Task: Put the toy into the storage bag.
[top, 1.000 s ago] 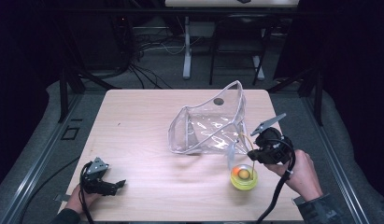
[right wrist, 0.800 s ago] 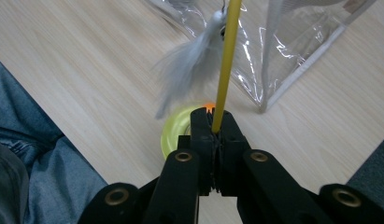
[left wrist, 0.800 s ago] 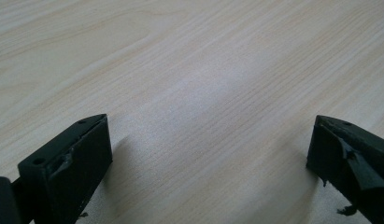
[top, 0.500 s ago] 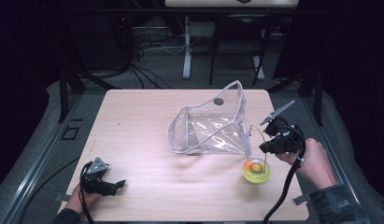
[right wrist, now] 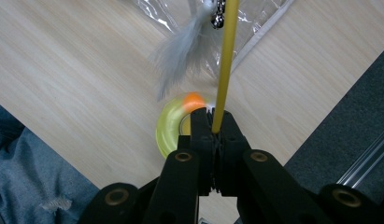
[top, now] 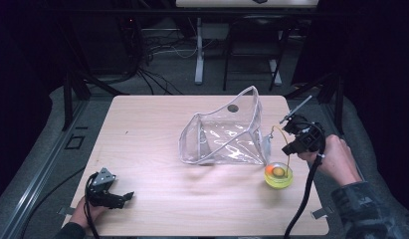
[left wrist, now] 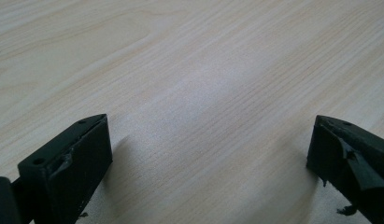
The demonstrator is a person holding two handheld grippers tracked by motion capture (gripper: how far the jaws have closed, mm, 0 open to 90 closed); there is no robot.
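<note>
A ring toy point(top: 278, 175) lies on the table point(top: 152, 134), right of the pouch point(top: 224, 133).

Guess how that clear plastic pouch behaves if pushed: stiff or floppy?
Probably floppy: the clear pouch is thin, wrinkled film and sags open on the table. Likely light, so it would slide rather than resist. Its piped edges may hold some shape.

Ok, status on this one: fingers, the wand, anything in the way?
Right gripper shut on yellow wand, feather dangling over yellow ring. Left gripper open, resting on table. Clear pouch beside the wand.
</note>
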